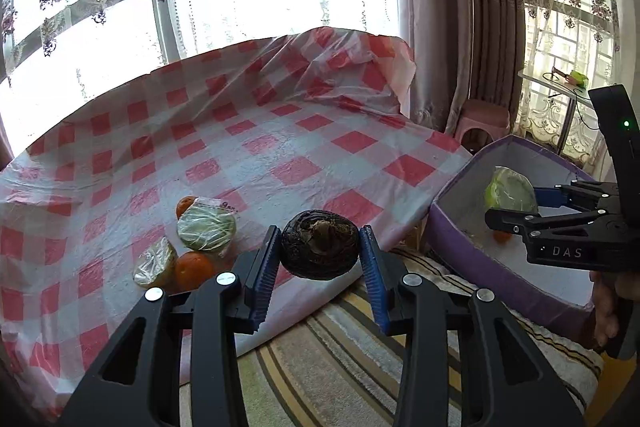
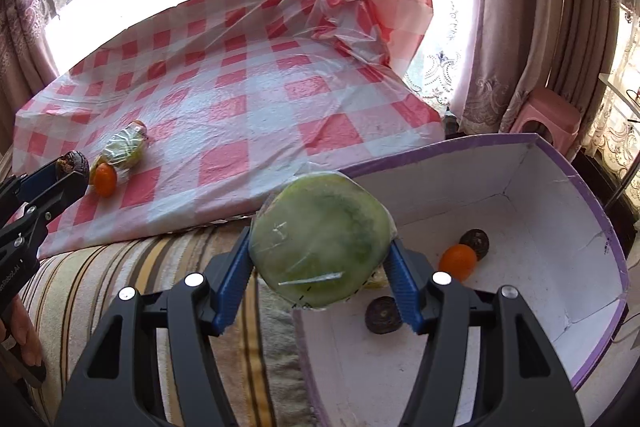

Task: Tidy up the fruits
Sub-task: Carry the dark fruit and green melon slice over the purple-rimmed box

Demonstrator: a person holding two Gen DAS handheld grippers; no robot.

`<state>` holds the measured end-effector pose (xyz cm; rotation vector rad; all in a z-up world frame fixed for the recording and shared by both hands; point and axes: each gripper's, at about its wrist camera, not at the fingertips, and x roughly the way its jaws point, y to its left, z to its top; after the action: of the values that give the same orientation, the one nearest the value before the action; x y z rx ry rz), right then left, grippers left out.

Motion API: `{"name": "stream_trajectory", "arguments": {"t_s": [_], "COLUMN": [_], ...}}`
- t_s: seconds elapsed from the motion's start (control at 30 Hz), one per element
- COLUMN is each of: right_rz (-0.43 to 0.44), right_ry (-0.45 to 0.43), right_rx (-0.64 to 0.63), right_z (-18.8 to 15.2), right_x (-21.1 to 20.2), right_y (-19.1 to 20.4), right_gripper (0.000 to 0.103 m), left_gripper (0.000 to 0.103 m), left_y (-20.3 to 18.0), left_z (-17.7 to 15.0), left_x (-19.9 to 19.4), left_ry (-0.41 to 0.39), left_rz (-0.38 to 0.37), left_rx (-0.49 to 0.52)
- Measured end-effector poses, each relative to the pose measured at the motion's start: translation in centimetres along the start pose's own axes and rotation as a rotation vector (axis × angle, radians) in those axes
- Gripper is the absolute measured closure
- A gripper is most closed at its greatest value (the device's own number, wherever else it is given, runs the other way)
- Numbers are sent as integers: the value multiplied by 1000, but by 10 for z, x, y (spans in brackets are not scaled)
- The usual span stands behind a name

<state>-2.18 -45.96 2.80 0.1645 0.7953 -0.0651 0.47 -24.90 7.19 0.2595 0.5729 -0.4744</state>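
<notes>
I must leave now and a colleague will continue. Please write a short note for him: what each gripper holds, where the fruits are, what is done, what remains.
Left gripper: shut on a dark fruit, near the table's edge.
Right gripper: shut on a wrapped green fruit, at the box rim.
Done: one orange and two dark fruits in the box.
Left: the two held fruits; on the tablecloth, wrapped fruits and oranges.

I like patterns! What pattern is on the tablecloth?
Red and white checks on the tablecloth, clearest in the right wrist view.
</notes>
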Motion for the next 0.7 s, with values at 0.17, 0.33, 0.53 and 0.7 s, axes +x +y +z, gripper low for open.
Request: {"name": "stream_trajectory", "arguments": {"t_s": [0.17, 0.33, 0.53, 0.7], "right_rz": [-77, -140, -208, -258], "right_ry": [4, 21, 79, 123], "right_rx": [44, 73, 73, 77], "right_z": [-4, -9, -16, -24], "right_x": [-2, 0, 9, 17], "right_y": [-37, -64, -89, -106], "right_gripper": [40, 40, 40, 40], "left_gripper": [65, 65, 65, 65], "left_y": [-28, -59, -98, -134], "left_z": [9, 13, 15, 9], "left_x": [16, 31, 50, 69], "left_ry": [8, 35, 87, 165], "left_rz": [-59, -122, -211, -279], "left_rx": [35, 90, 164, 254]}}
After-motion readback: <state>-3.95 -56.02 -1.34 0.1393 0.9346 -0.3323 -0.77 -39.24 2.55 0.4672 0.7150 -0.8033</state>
